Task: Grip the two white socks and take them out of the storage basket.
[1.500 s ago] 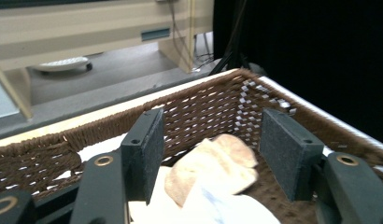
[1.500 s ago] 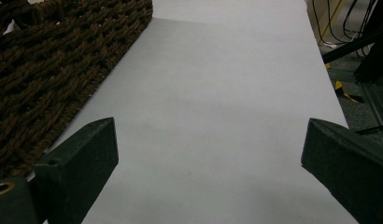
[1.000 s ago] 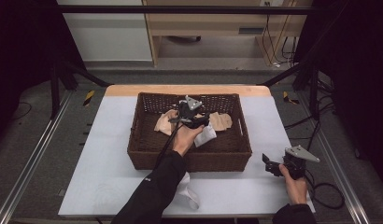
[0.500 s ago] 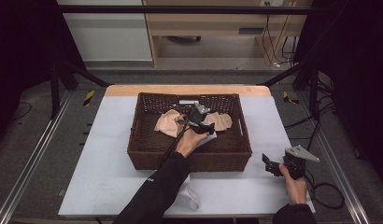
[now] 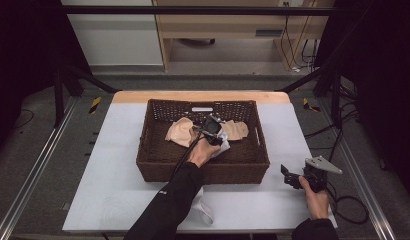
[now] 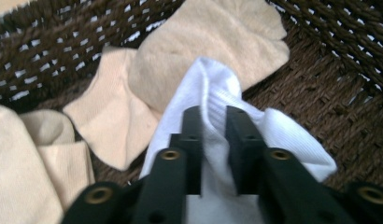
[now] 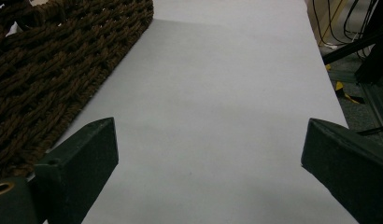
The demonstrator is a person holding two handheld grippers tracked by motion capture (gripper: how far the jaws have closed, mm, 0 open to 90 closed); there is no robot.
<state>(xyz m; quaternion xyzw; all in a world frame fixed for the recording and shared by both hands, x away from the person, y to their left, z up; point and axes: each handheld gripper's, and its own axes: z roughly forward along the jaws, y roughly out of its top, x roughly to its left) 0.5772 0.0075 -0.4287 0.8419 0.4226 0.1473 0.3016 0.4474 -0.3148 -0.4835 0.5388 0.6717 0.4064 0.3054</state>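
Note:
A brown wicker basket (image 5: 143, 150) stands mid-table. Inside it my left gripper (image 5: 211, 127) is shut on a white sock (image 5: 224, 147). The left gripper view has both jaws of the left gripper (image 6: 213, 114) pinching a fold of the white sock (image 6: 283, 135), low over the basket floor (image 6: 339, 84). Beige socks (image 5: 179, 133) (image 5: 237, 129) lie on the basket floor to either side, and show up close as beige socks (image 6: 213, 42). My right gripper (image 5: 286, 176) rests open at the table's right front, nothing between its jaws (image 7: 210, 140).
Another white sock (image 5: 205, 212) lies on the white table (image 5: 108, 175) near the front edge, beside the left sleeve. The basket's right wall (image 7: 49, 70) is just left of the right gripper. A cable (image 5: 350, 212) trails off the right front corner.
My left gripper has sunk lower into the basket and drifted slightly right and nearer, with the white sock in it. The right gripper has stayed put.

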